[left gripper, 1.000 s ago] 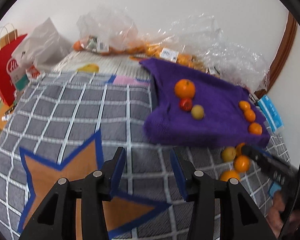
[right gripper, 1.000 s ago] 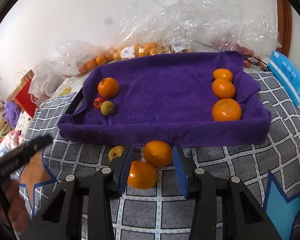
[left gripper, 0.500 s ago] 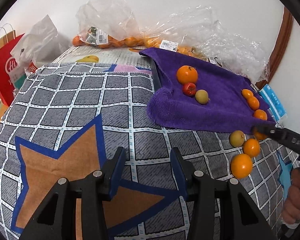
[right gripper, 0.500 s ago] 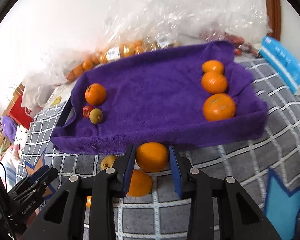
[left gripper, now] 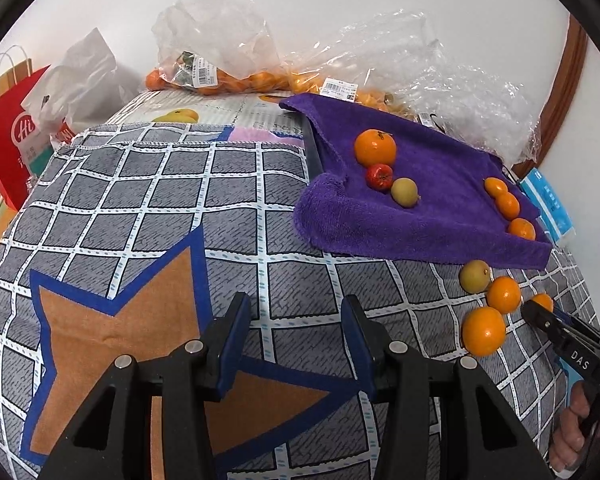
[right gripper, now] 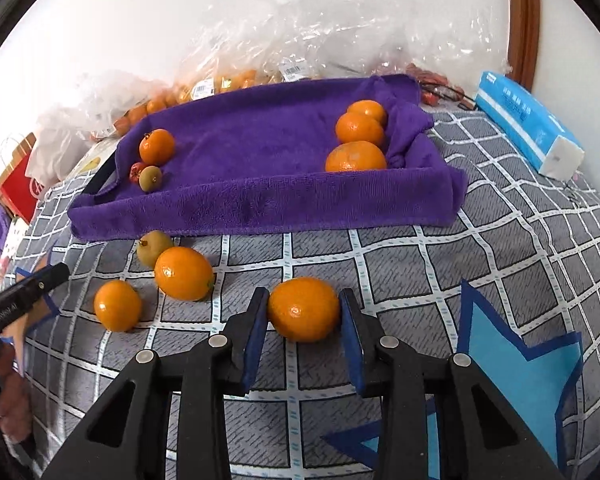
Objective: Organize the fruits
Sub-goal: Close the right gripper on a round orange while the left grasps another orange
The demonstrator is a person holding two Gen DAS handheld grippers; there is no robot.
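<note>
A purple towel-lined tray [right gripper: 260,200] holds three oranges [right gripper: 356,156] at its right end and an orange, a small red fruit and a green-yellow fruit [right gripper: 150,178] at its left end. In front of it on the checked cloth lie a green-yellow fruit [right gripper: 154,246] and two oranges [right gripper: 184,274]. My right gripper [right gripper: 304,312] is shut on another orange [right gripper: 303,309], its pads touching both sides. My left gripper [left gripper: 296,332] is open and empty over the cloth, left of the loose fruit [left gripper: 483,330].
Clear plastic bags of oranges [left gripper: 220,76] lie behind the tray by the wall. A blue tissue pack [right gripper: 528,132] lies at the right. A red paper bag [left gripper: 16,136] stands at the far left. The left gripper's tip [right gripper: 40,280] shows at the right view's left edge.
My right gripper has pulled back from the tray with the orange between its fingers. My left gripper has drawn back and left, away from the tray.
</note>
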